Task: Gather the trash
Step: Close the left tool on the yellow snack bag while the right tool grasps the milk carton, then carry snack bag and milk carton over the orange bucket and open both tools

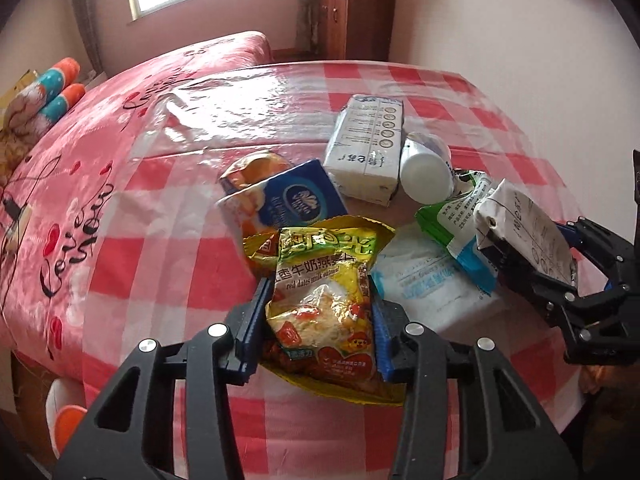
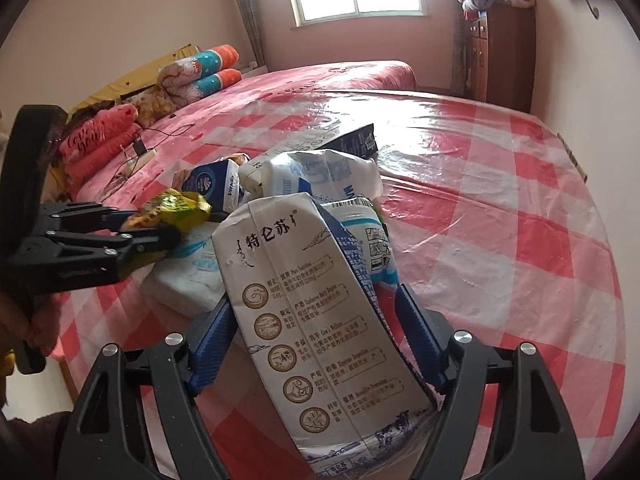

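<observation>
Only the right wrist view shows the dark box (image 2: 352, 142) on the checked worktop (image 2: 500, 216); the right tool (image 2: 316, 328) grips a milk carton (image 2: 320, 320), the left tool (image 1: 318, 332) an oatmeal packet (image 1: 324, 304) above the trash pile.
</observation>
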Motion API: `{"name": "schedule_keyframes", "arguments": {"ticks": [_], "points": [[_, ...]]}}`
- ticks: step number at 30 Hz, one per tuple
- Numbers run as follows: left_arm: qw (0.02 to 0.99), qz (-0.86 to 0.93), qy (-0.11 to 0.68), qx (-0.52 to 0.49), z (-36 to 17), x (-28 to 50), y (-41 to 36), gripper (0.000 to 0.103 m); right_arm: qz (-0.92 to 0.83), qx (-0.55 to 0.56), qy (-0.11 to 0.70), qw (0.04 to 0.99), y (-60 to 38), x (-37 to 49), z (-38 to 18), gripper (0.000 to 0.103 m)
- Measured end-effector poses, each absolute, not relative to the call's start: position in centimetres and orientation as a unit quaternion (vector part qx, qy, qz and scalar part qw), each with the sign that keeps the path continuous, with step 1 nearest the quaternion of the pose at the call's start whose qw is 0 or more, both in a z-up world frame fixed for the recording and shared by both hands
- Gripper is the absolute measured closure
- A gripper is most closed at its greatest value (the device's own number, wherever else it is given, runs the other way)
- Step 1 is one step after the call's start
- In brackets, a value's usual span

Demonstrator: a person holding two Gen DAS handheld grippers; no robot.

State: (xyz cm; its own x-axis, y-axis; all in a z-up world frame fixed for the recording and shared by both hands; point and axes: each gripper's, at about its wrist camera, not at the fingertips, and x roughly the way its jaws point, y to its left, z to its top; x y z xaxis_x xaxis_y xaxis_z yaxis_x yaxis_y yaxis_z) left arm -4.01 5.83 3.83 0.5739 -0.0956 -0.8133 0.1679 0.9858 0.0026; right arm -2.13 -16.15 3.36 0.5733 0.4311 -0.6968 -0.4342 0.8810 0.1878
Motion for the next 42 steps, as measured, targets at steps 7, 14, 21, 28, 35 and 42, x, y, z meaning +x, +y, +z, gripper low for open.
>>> {"name": "schedule_keyframes", "arguments": {"ticks": [7,14,21,28,35,42], "points": [[0.888,-0.071,0.454,0.016,3.8,-5.9,8.0,0.058,0.228,0.012,0.387,0.893,-16.4,-2.1,3.8,0.042],[0.89,-0.077,0.45,-0.007,3.7,-7.8,10.1,0.058,0.229,0.067,0.38,0.894,-17.0,-2.1,4.4,0.042],[0.892,-0.088,0.443,-0.031,3.7,-9.4,11.7,0.058,0.241,0.119,0.387,0.882,-16.8,-2.1,5.0,0.042],[0.896,-0.083,0.435,-0.047,4.1,-10.9,13.8,0.058,0.273,0.157,0.4,0.861,-15.0,-2.6,5.6,0.042],[0.9,-0.052,0.428,-0.068,4.2,-13.0,17.4,0.058,0.326,0.175,0.418,0.83,-10.5,-2.9,6.3,0.042],[0.9,-0.004,0.424,-0.097,3.9,-15.5,22.3,0.058,0.384,0.16,0.432,0.8,-4.3,-3.7,7.1,0.043]]}}
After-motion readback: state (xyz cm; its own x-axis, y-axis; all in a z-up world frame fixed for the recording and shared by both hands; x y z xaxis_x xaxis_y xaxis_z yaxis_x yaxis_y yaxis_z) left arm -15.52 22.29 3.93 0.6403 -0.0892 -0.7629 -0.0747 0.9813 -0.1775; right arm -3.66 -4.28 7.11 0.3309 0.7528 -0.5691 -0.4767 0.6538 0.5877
